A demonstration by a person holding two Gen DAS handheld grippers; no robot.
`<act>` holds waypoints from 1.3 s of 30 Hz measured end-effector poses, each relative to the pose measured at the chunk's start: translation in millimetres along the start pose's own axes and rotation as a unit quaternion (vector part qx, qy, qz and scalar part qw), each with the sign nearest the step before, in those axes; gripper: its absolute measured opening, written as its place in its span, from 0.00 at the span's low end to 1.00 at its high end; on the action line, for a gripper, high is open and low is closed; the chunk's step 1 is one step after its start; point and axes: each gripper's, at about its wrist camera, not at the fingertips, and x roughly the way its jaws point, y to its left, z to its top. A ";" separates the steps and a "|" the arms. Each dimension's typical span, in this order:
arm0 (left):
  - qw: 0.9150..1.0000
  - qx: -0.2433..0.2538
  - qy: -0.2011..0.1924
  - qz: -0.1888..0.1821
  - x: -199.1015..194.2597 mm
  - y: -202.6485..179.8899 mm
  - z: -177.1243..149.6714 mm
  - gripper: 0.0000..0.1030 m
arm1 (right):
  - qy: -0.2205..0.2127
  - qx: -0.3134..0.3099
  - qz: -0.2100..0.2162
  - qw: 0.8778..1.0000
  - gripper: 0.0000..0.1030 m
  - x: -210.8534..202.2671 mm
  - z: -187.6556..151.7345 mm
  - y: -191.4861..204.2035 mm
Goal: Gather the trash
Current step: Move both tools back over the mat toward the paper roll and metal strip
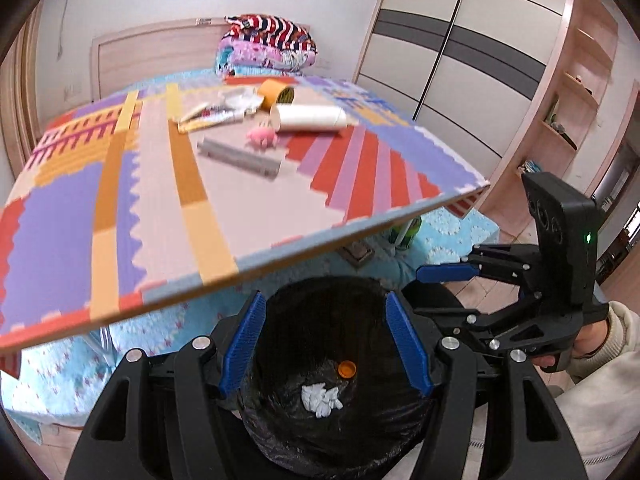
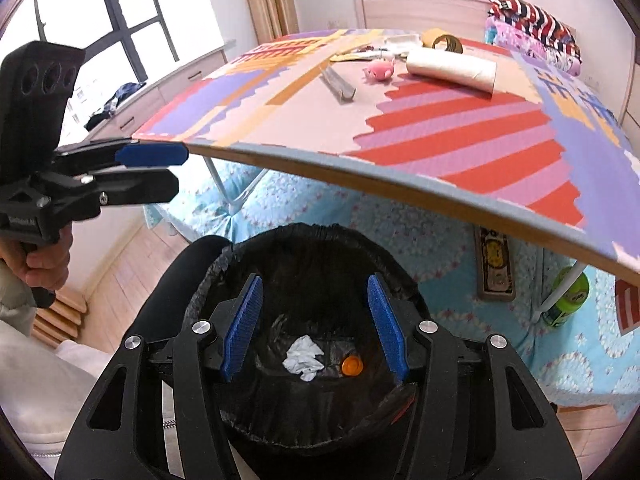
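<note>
A bed (image 1: 452,236) with a blue cover fills the space beyond both sets of jaws, and a colourful board (image 1: 168,184) lies over it, ahead of and above the fingers. On the board's far part, well ahead of the jaws, lie a white tube (image 1: 308,117), a grey bar (image 1: 240,156), a tape roll (image 1: 276,92), a pink toy (image 1: 262,136) and some wrappers (image 1: 212,114), blurred here, so I may be misreading them. Straight below both grippers sits a black-lined bin (image 1: 320,296). The left gripper (image 1: 326,344) hangs over it with jaws spread wide and nothing between them; the right gripper (image 2: 316,328) does the same. Framed between each pair of fingers, at the bin's bottom, lie a crumpled tissue (image 2: 304,359) and, just beside it, an orange cap (image 2: 352,365).
</note>
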 end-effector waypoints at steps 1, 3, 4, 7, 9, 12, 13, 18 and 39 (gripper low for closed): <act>1.000 0.005 -0.003 0.002 -0.8 -1.3 3.1 0.59 | -0.001 -0.002 -0.001 1.000 0.53 -0.3 0.6 0.0; 1.000 0.015 -0.008 0.006 -2.2 -2.5 9.8 0.59 | -0.002 -0.004 -0.004 1.000 0.53 -2.0 2.2 -1.0; 1.000 0.018 -0.009 0.008 -2.5 -2.2 13.1 0.59 | -0.004 -0.005 -0.005 1.000 0.53 -3.0 3.1 -1.3; 0.999 0.023 -0.014 0.018 -3.1 -1.0 24.1 0.59 | -0.012 -0.009 -0.009 1.000 0.53 -8.2 8.6 -3.1; 0.999 0.025 -0.019 0.024 -2.9 0.4 31.8 0.59 | -0.019 -0.012 -0.013 1.000 0.53 -12.2 13.0 -3.4; 0.999 0.025 -0.025 0.030 -1.6 3.1 41.4 0.59 | -0.031 -0.020 -0.019 0.999 0.53 -19.5 23.0 -5.5; 0.999 0.024 -0.026 0.032 -0.7 3.8 44.6 0.59 | -0.035 -0.021 -0.021 0.999 0.53 -21.2 26.4 -6.8; 0.998 0.032 -0.032 0.034 7.4 5.2 59.5 0.59 | -0.055 -0.028 -0.035 0.997 0.53 -29.8 45.5 -14.4; 0.993 -0.020 -0.023 0.112 73.3 33.8 97.3 0.59 | -0.077 -0.108 -0.083 0.988 0.60 -12.8 138.3 -70.9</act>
